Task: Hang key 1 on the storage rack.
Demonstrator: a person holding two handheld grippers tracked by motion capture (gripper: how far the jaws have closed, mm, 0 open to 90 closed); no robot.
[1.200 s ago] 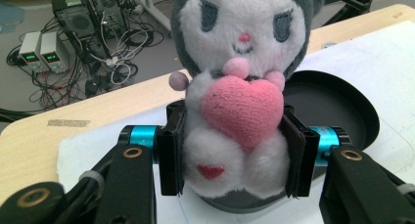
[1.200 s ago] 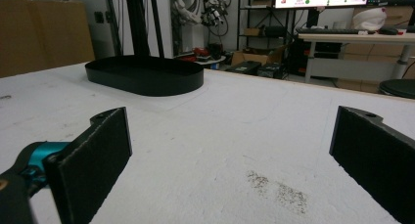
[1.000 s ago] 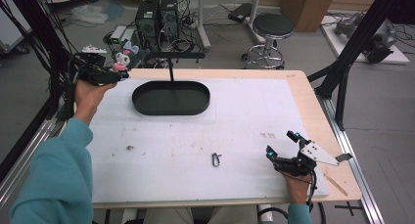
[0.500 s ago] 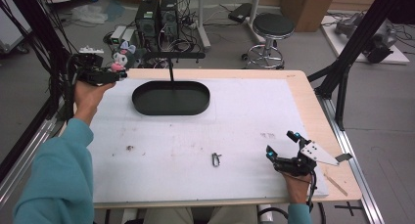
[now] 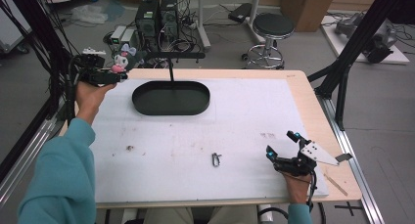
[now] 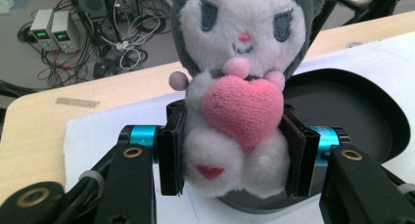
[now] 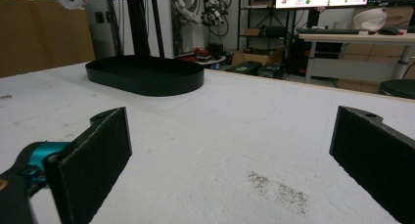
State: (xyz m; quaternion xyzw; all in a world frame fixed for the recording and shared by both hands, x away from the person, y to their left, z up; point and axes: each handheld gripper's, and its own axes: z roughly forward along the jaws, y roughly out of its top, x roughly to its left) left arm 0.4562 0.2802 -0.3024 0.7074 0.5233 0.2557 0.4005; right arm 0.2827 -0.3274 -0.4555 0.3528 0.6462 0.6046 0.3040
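Note:
A grey and white plush toy (image 6: pixel 235 87) hugging a pink heart sits between the jaws of my left gripper (image 6: pixel 235 155), and both pads press its sides. In the high view that left gripper (image 5: pixel 116 71) hovers at the table's far left with the plush toy (image 5: pixel 120 62), just left of the black oval tray (image 5: pixel 171 98). My right gripper (image 5: pixel 284 145) rests low at the near right of the white mat, its jaws wide apart with nothing between them. The right gripper view shows the tray (image 7: pixel 147 75) far ahead of the right gripper (image 7: pixel 230 150).
A small metal clip (image 5: pixel 216 159) lies on the white mat (image 5: pixel 195 136) near the front. A black stand post (image 5: pixel 171 67) rises behind the tray. Computers, cables and a stool (image 5: pixel 272 28) stand on the floor beyond the table. Black frame legs (image 5: pixel 342 82) flank the right edge.

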